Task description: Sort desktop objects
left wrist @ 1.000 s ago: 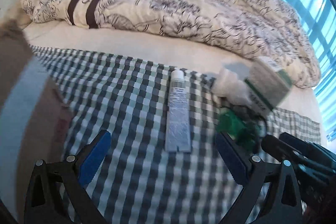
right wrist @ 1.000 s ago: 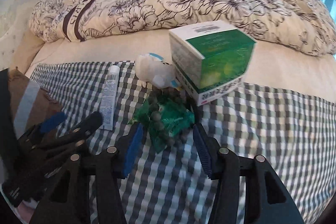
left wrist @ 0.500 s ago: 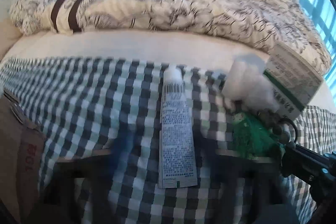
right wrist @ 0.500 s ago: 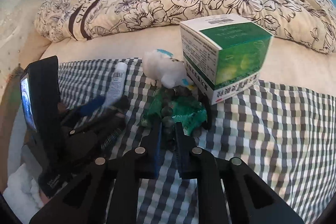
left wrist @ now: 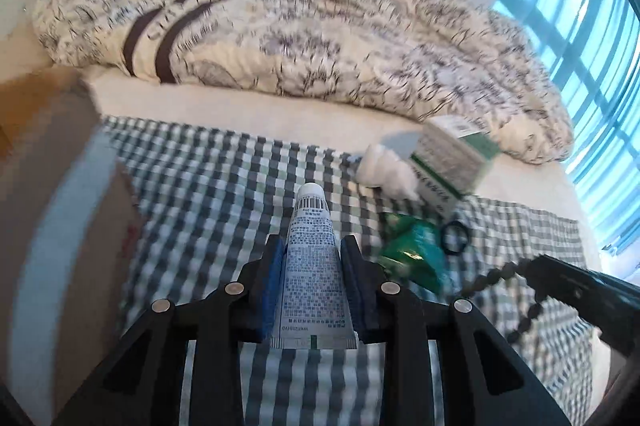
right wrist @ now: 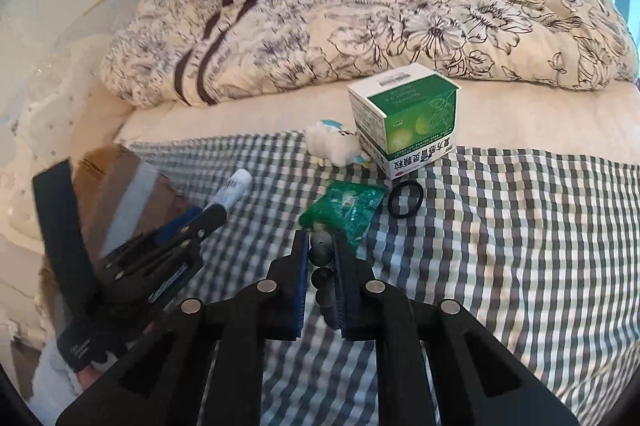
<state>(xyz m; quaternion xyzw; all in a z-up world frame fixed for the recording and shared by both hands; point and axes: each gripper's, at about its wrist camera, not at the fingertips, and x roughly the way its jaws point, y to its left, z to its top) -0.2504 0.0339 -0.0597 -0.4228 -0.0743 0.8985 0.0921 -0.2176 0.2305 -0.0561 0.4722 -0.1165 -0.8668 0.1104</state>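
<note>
My left gripper [left wrist: 313, 246] is shut on a white tube [left wrist: 314, 258] with small print, cap pointing away, lifted a little off the checked cloth [left wrist: 208, 194]. In the right wrist view the same tube [right wrist: 236, 186] sticks out of the left gripper [right wrist: 208, 216]. My right gripper [right wrist: 321, 238] is shut on a string of dark beads [right wrist: 320, 254]; from the left wrist view the beads [left wrist: 516, 290] hang from it in a loop. On the cloth lie a green sachet [right wrist: 348, 206], a black ring [right wrist: 406, 200], a white plush toy [right wrist: 334, 146] and a green-and-white box [right wrist: 404, 124].
A brown cardboard box [left wrist: 52, 226] with pale tape stands at the left of the cloth. A flowered quilt [right wrist: 360, 10] is piled along the back of the bed. A window [left wrist: 580, 46] lies at the right. Bare checked cloth [right wrist: 520, 246] stretches to the right.
My left gripper closed on the white tube and raised it. My right gripper shut on the bead string and pulled it up and back off the green sachet, uncovering the black ring.
</note>
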